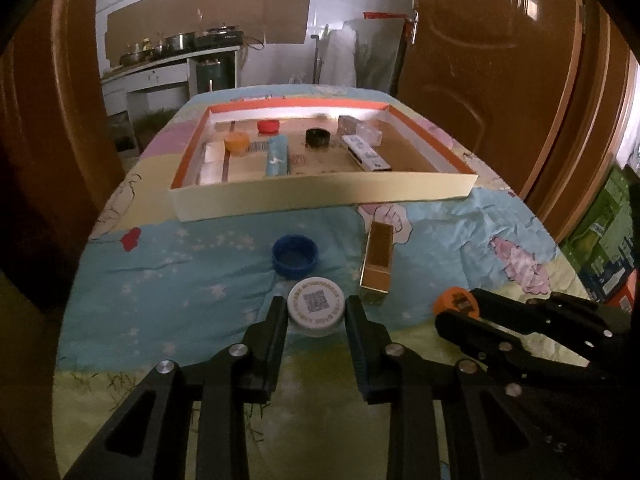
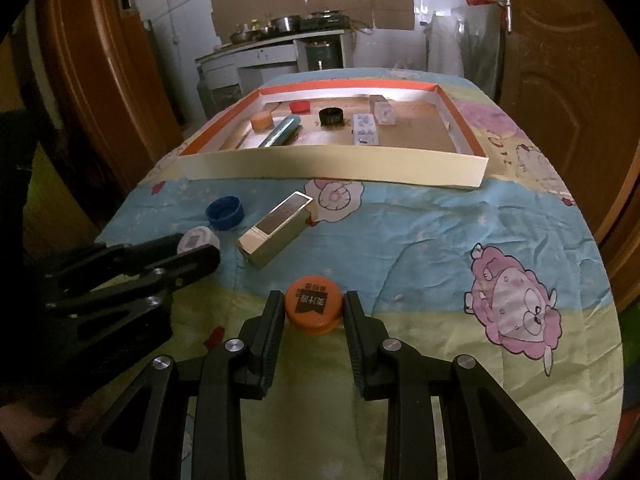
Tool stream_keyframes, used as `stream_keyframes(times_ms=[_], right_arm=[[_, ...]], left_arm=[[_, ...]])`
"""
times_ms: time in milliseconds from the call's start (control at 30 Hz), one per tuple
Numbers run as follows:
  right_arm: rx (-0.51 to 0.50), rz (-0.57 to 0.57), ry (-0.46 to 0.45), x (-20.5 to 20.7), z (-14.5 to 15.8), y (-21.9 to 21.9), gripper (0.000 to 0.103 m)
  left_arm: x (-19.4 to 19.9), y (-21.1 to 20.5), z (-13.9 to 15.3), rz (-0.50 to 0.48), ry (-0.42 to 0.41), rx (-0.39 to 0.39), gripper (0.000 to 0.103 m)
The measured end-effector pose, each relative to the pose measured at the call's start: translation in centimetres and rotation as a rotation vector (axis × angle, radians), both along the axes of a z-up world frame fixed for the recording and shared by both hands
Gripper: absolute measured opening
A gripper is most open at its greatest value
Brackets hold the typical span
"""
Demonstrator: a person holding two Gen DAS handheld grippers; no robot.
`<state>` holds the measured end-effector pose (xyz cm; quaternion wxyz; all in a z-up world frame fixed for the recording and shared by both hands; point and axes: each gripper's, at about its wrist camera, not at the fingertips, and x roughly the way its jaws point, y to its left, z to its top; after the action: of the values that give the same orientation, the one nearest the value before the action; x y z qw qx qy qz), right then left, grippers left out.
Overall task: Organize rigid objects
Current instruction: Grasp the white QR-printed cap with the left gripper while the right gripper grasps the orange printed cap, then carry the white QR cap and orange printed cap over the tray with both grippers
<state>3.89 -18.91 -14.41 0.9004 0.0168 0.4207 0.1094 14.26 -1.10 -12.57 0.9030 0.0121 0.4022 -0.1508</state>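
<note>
Surface: table under a cartoon-print cloth (image 2: 400, 232), pale blue and yellow. Room: brown wooden doors either side; kitchen counter (image 1: 160, 68) with pots at the back.

Shallow tray (image 1: 320, 194), one, orange-rimmed, holding seven items: three caps (orange, red, black), one blue tube, three small boxes.

On the cloth before the tray: one blue cap (image 1: 295, 256); one gold box (image 1: 377, 266).

Left gripper (image 1: 316, 312): narrowly parted, clamping one white cap (image 1: 317, 307).

Right gripper (image 2: 314, 312): likewise, clamping one orange cap (image 2: 313, 307).
</note>
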Motion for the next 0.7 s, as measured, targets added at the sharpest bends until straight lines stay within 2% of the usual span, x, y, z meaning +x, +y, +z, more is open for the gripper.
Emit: stream_keyframes(times_ms=[367, 700], right_arm=[[-0.018, 0.011, -0.045, -0.6, 2.1, 0.6, 0.031], [-0.032, 0.010, -0.072, -0.4, 3.6, 0.7, 0.031]], left_arm=[[-1.5, 0.0, 3.3, -0.002, -0.077, -0.003, 0.030], [-1.3, 0.2, 5.1, 0.006, -0.109, -0.032, 0.030]])
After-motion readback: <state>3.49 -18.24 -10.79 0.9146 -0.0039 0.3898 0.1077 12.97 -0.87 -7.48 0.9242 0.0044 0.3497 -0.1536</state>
